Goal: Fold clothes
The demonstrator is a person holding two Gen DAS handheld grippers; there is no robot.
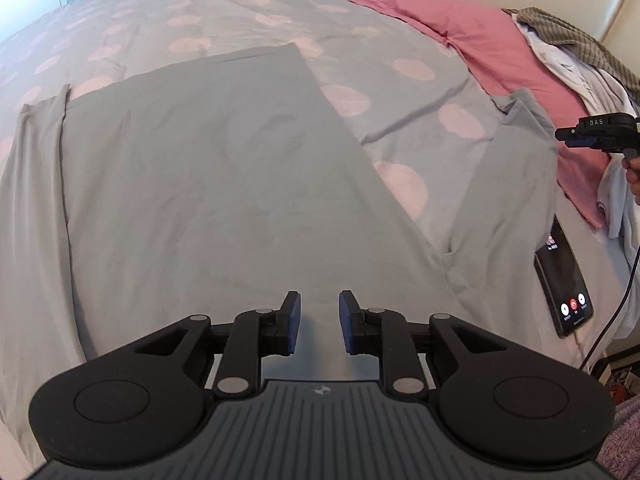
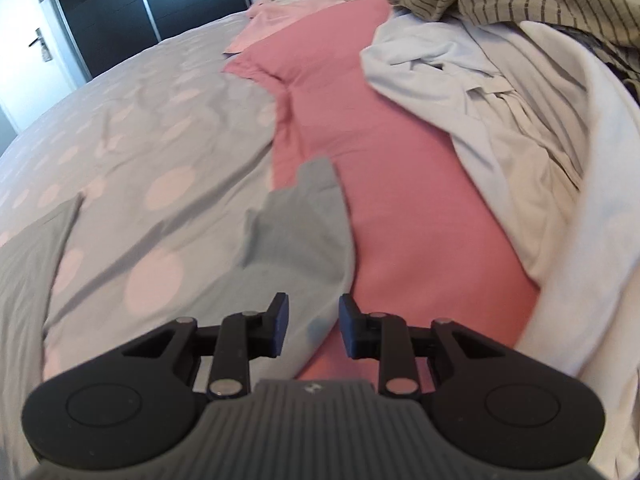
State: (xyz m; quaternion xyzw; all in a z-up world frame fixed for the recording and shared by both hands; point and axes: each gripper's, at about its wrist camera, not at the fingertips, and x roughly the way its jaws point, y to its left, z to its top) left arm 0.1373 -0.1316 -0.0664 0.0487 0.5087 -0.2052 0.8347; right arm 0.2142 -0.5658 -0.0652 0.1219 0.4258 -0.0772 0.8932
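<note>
A grey garment (image 1: 208,184), seemingly a long-sleeved top, lies spread flat on the dotted bed cover (image 1: 240,12), filling the centre and left of the left wrist view. The left hand-held gripper (image 1: 319,322) hangs over its near edge at the bottom centre of the frame, jaws narrowly parted, with nothing between the pads; the cloth lies below and beyond the tips. The garment's body runs away from this gripper toward the upper middle of the frame, and one sleeve (image 2: 296,224) stretches off to the right, toward the pink pillow (image 2: 380,152). In the right wrist view that sleeve runs up from the bottom centre to the middle of the frame, its long axis almost in line with the right hand-held gripper (image 2: 313,326), whose jaws also stand slightly apart and empty just above it. The right hand is plainly the nearer one to the sleeve, so folding it inward looks like its job. A phone (image 1: 562,280) lies beside the sleeve at the right edge, and unfolded clothes (image 2: 500,92) are heaped past the pillow.
</note>
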